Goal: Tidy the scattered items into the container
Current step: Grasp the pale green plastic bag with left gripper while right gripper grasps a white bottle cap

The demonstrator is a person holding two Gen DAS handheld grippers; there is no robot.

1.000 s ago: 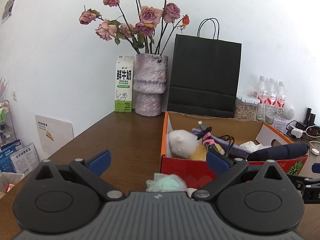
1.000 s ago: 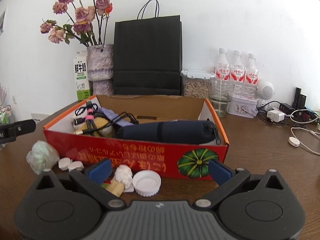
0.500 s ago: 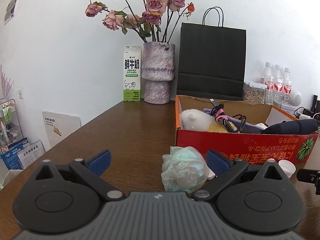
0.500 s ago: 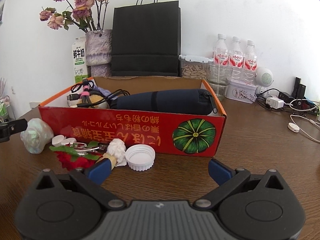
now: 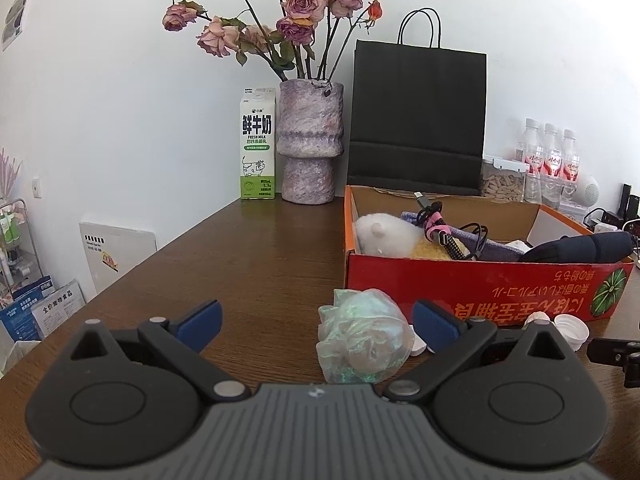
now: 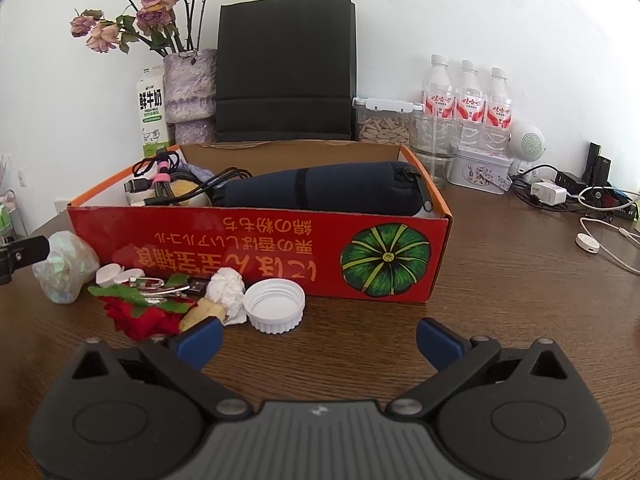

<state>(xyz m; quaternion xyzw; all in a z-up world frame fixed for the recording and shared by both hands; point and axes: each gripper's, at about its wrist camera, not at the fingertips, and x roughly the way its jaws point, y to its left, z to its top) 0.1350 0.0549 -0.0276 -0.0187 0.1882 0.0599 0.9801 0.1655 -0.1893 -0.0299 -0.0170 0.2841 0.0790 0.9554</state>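
The red cardboard box [image 6: 256, 252] [image 5: 480, 284] holds a dark blue pouch [image 6: 320, 188], cables and a white plush [image 5: 384, 232]. In front of it lie a crumpled iridescent bag [image 5: 362, 342] [image 6: 66, 268], a red fabric flower [image 6: 140, 318], a white tissue ball [image 6: 228, 288], a large white cap [image 6: 276, 306] and small white caps [image 6: 110, 274]. My left gripper [image 5: 316, 322] is open, with the iridescent bag between its fingers, nearer the right one. My right gripper [image 6: 318, 338] is open and holds nothing; the large cap sits just beyond its left finger.
At the back stand a milk carton [image 5: 258, 148], a vase of dried roses [image 5: 310, 142], a black paper bag [image 5: 416, 120], water bottles [image 6: 466, 100], a glass and a tin [image 6: 482, 170]. Chargers and cables [image 6: 580, 196] lie at the right. The table edge drops off at the left.
Both grippers have drawn back from the box and lowered. The iridescent bag now sits between the left fingers, and the scattered items show fully in the right wrist view.
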